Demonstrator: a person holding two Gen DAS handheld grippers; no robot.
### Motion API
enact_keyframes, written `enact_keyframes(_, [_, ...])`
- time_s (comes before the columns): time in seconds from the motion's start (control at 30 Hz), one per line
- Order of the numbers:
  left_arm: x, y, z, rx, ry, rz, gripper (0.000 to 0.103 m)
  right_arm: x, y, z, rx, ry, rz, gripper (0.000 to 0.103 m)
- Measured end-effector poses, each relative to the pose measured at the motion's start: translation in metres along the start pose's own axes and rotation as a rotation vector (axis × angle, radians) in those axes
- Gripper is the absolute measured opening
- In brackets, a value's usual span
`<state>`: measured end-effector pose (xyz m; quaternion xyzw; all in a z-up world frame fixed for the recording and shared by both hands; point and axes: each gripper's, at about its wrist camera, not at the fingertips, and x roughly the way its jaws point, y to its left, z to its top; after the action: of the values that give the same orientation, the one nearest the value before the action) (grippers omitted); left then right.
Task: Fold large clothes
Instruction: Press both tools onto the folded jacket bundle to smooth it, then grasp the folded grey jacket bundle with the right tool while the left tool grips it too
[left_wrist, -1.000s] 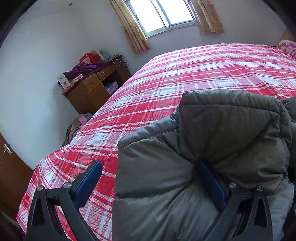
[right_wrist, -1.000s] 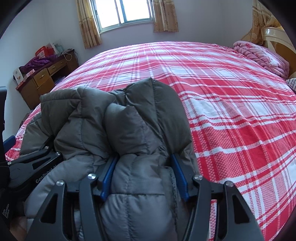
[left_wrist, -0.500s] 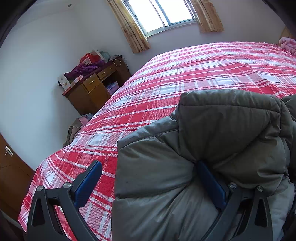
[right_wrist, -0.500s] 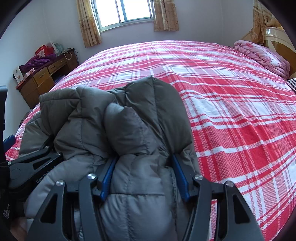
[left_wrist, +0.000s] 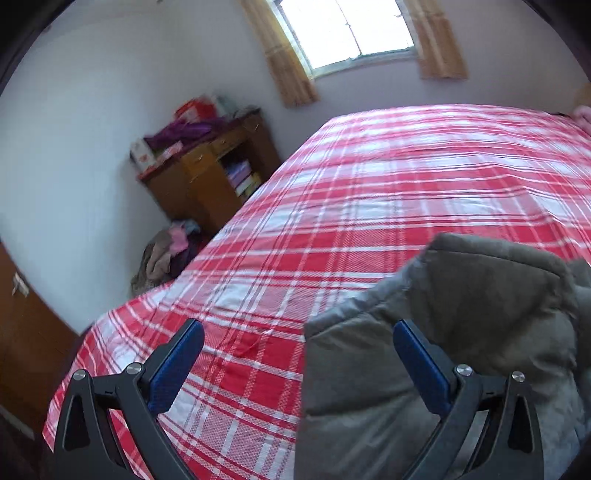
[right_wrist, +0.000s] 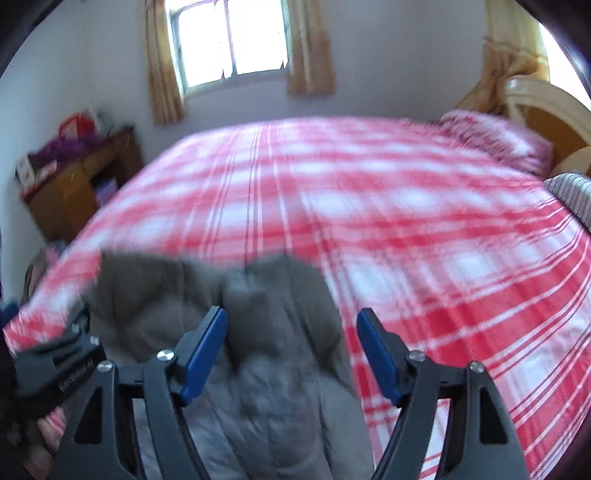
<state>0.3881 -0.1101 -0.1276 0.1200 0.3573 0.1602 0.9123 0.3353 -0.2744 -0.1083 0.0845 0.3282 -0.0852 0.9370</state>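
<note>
A grey puffer jacket (left_wrist: 461, 332) lies bunched and folded on the red plaid bed (left_wrist: 369, 192), near its front edge. My left gripper (left_wrist: 297, 328) hangs open above the jacket's left edge; its right finger (left_wrist: 421, 365) stands in front of the fold and its left finger over bare sheet. In the blurred right wrist view the jacket (right_wrist: 280, 332) sits below and between the jaws of my right gripper (right_wrist: 291, 314). Those jaws are opening and the blue pads stand clear of the fabric. The left gripper (right_wrist: 55, 369) shows at that view's left edge.
A wooden desk (left_wrist: 207, 177) piled with boxes and purple cloth stands by the far left wall. A heap of clothes (left_wrist: 162, 254) lies on the floor beside the bed. A pink quilt (right_wrist: 495, 136), a headboard (right_wrist: 546, 114) and striped cloth (right_wrist: 576, 195) are at the right.
Both grippers have risen away from the jacket. The right gripper's pads, pressed on a jacket fold before, have spread off it. The left gripper's right finger has come out of the fold.
</note>
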Motion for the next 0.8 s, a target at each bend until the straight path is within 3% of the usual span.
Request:
enact_keyframes(0.1, [0.02,-0.011,-0.01,0.008,0.042,0.001,0.102,0.006,0.019,0.012,0.0,0.006,0.071,0.068])
enact_keyframes(0.17, [0.025,-0.019,-0.019,0.038,0.022,0.025,0.102,0.033,0.033,0.006,-0.027,0.096,0.115,0.047])
enact_keyframes(0.27, [0.025,-0.021,-0.022,0.019,0.007,0.009,0.102,0.056,0.024,-0.008,-0.021,0.109,0.06,0.047])
enact_keyframes(0.4, [0.031,-0.026,-0.026,-0.015,0.014,-0.004,0.102,0.07,0.002,-0.016,0.013,0.121,0.058,0.047])
enact_keyframes(0.8, [0.038,-0.033,-0.03,0.001,0.019,0.016,0.102,0.085,0.001,-0.024,0.017,0.136,0.084,0.048])
